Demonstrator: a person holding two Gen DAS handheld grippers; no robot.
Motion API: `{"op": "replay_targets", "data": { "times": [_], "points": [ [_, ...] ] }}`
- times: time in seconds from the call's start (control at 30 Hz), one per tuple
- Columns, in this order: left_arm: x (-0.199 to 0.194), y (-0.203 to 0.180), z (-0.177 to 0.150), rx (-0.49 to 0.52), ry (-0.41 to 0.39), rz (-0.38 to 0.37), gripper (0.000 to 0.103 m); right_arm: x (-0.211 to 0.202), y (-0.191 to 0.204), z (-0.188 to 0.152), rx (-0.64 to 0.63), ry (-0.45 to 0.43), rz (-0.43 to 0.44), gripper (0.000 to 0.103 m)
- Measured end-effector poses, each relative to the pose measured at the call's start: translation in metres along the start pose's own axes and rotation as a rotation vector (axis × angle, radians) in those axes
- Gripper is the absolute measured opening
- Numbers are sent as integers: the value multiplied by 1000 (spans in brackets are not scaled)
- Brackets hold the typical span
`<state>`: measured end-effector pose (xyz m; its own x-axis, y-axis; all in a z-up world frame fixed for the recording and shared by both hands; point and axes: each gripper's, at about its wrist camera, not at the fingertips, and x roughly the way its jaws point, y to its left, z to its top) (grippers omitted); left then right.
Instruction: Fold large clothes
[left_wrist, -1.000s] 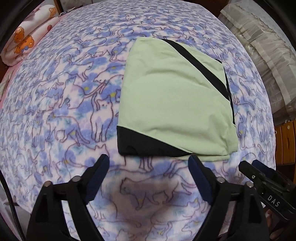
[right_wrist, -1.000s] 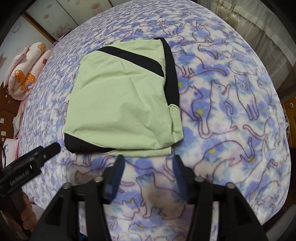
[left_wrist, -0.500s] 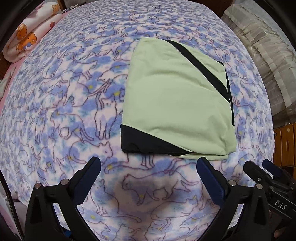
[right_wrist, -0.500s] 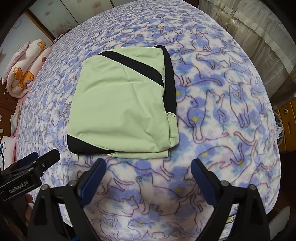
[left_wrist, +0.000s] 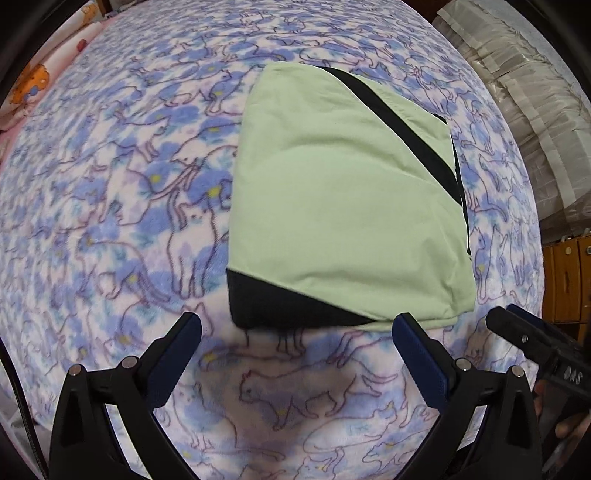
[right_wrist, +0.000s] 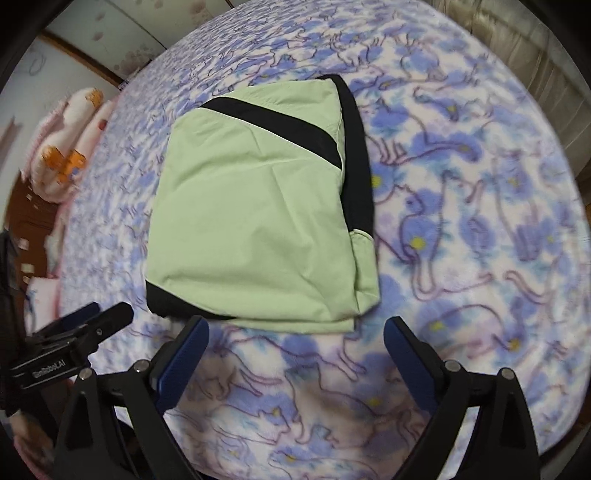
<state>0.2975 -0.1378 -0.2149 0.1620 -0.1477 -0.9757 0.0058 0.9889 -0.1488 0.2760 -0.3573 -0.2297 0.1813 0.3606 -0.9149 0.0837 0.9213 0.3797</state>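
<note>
Left gripper (left_wrist: 297, 326), right gripper (right_wrist: 295, 330): both wide open, empty, just below folded jacket (left_wrist: 343, 206) near edge; blanket (left_wrist: 110, 184) bare left.

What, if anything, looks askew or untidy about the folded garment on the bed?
Little stands out. The green and black garment lies folded flat on the cat-print blanket. Only its near right corner is uneven, with layers bulging out of line.

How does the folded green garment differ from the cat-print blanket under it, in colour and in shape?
The folded garment is plain light green with black bands; the blanket is white with blue and purple cats. The garment is a compact folded packet, while the blanket is spread wide beneath it. Both are soft cloth, lying flat.
</note>
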Motion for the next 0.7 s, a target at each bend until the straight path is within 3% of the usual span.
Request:
{"op": "replay_targets", "data": {
  "times": [0.23, 0.53, 0.7],
  "points": [
    [39, 28, 28, -2, 30, -136, 102, 40, -46, 33, 71, 37, 180, 96],
    [87, 50, 58, 12, 100, -252, 102, 86, -72, 61, 69, 151, 328, 97],
    [114, 49, 65, 40, 198, -302, 102, 93, -77, 67, 63, 182, 424, 97]
  ]
}}
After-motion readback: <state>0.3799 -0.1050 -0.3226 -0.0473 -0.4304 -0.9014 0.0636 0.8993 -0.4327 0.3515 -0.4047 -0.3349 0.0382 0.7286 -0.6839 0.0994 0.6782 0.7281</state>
